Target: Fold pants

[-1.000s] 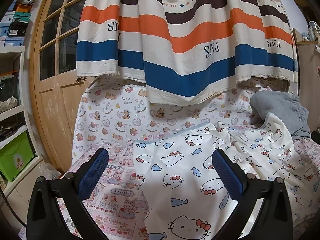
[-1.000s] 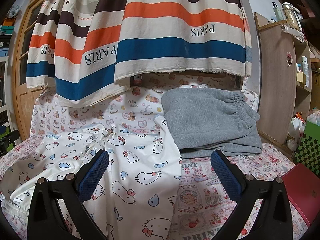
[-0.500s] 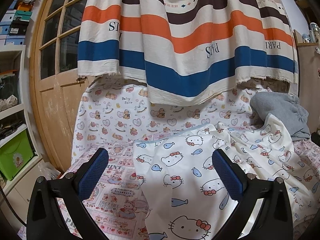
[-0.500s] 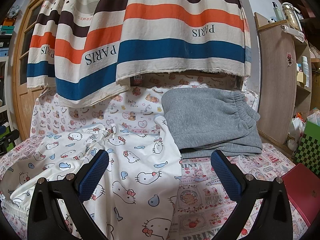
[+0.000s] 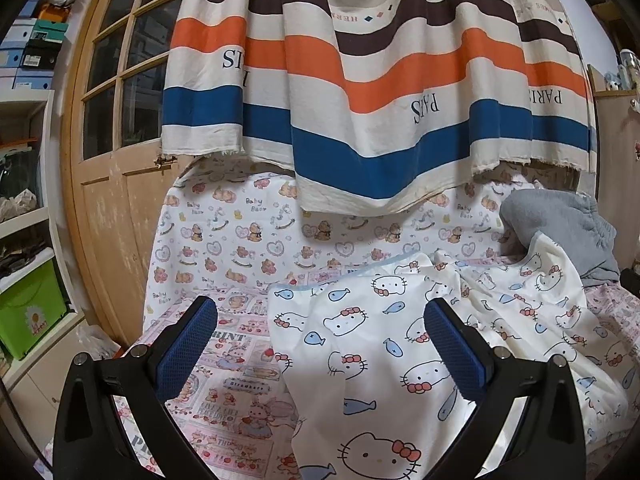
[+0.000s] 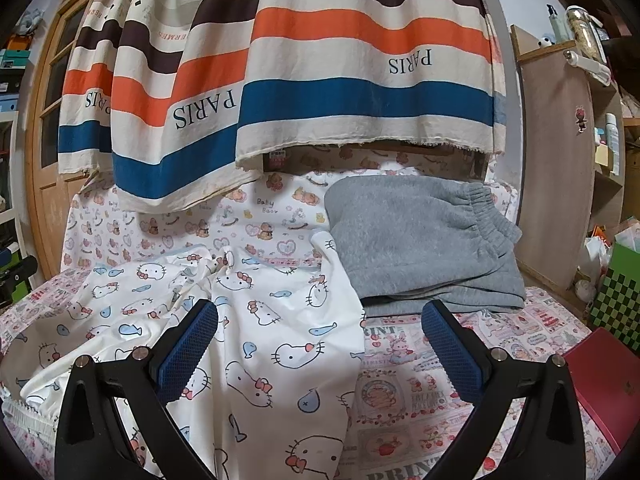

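Note:
White pants with a cat-and-fish print (image 5: 384, 344) (image 6: 260, 320) lie spread and rumpled on a bed covered by a pink cartoon sheet (image 5: 236, 360) (image 6: 420, 384). Their elastic waistband shows at the lower left of the right wrist view. My left gripper (image 5: 320, 344) hovers open above one pant leg's edge, holding nothing. Over the other leg's right edge my right gripper (image 6: 320, 344) also stands open and empty. Folded grey sweatpants (image 6: 420, 240) (image 5: 560, 228) rest at the back right of the bed.
A striped curtain (image 5: 380, 80) (image 6: 300, 72) hangs over the bed's far side. A wooden door (image 5: 112, 160) and shelves with a green box (image 5: 28, 320) stand left. A wooden cabinet (image 6: 556, 180), a red box (image 6: 600, 384) and a green checked bag (image 6: 616, 300) are right.
Both views are almost still; the left wrist view has tilted very slightly upward. The pants and both grippers stay as they were.

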Motion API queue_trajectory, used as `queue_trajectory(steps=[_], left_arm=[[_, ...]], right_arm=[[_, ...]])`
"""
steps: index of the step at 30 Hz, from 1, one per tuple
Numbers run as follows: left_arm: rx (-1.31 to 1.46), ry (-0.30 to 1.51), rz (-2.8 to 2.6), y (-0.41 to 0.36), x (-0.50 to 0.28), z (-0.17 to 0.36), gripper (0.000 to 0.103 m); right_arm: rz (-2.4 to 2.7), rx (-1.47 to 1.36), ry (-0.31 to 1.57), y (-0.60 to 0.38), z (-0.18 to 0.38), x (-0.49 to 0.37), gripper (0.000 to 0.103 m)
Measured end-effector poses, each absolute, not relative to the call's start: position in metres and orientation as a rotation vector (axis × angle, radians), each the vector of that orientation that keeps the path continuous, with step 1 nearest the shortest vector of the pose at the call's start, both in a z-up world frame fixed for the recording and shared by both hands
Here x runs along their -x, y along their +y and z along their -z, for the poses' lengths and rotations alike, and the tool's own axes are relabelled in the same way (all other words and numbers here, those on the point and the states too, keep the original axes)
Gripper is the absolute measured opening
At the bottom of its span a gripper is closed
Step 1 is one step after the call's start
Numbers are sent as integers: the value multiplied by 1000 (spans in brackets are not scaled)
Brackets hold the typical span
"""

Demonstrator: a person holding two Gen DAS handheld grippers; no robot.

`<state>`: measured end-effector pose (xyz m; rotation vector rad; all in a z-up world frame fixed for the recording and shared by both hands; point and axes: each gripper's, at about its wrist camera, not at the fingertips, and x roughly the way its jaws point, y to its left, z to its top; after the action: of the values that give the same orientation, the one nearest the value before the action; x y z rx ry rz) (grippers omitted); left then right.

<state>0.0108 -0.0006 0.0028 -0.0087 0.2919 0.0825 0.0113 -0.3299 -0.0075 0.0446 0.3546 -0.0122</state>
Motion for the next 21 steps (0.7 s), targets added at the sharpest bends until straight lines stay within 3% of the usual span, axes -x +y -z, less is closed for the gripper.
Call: queue_trajectory(steps=[10, 21], left_arm=[[31, 291, -61, 1, -5, -5, 103], [10, 220, -91, 18, 26, -45, 103]], right_arm=[[37, -87, 351, -335, 6, -10, 102], [-26, -93, 301, -331, -32, 1, 102]])
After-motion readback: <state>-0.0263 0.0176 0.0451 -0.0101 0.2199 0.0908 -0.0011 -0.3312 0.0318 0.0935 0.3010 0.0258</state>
